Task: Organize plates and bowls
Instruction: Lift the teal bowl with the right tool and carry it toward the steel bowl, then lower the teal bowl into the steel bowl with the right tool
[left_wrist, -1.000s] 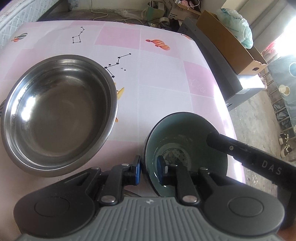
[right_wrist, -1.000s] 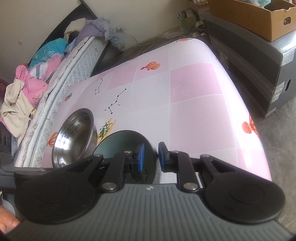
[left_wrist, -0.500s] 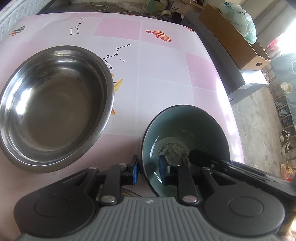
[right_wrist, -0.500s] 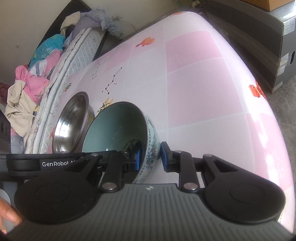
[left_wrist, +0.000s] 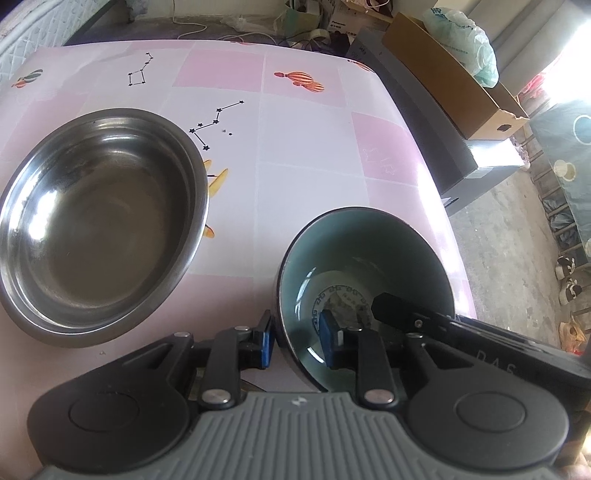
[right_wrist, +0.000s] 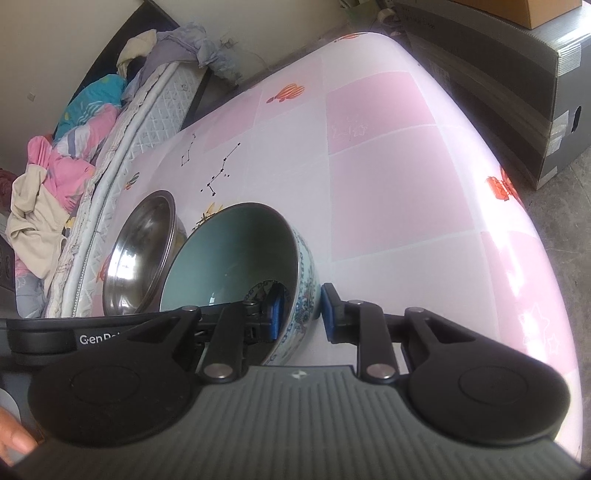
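A ceramic bowl (left_wrist: 369, 251) with a teal inside and a flowered outside (right_wrist: 306, 273) stands near the front right of the pink table (left_wrist: 314, 147). A wide steel bowl (left_wrist: 99, 229) lies to its left, close beside it (right_wrist: 144, 247). My left gripper (left_wrist: 295, 343) straddles the ceramic bowl's near rim, one pad outside and one inside. Its jaws are opening and a thin gap shows at the outer pad. My right gripper (right_wrist: 303, 317) is shut on the bowl's wall, and one of its fingers (left_wrist: 406, 314) reaches into the bowl from the right.
The table's right edge drops to a concrete floor with shoes (left_wrist: 569, 280). A dark crate (left_wrist: 461, 162) bearing a cardboard box (left_wrist: 454, 85) stands just past that edge. A mattress (right_wrist: 147, 122) and piled clothes (right_wrist: 55, 173) border the table's left side.
The right gripper moved onto the ceramic bowl, taking its wall between the pads, one finger now deep inside. The left pads stand a little wider apart. The steel bowl has not moved.
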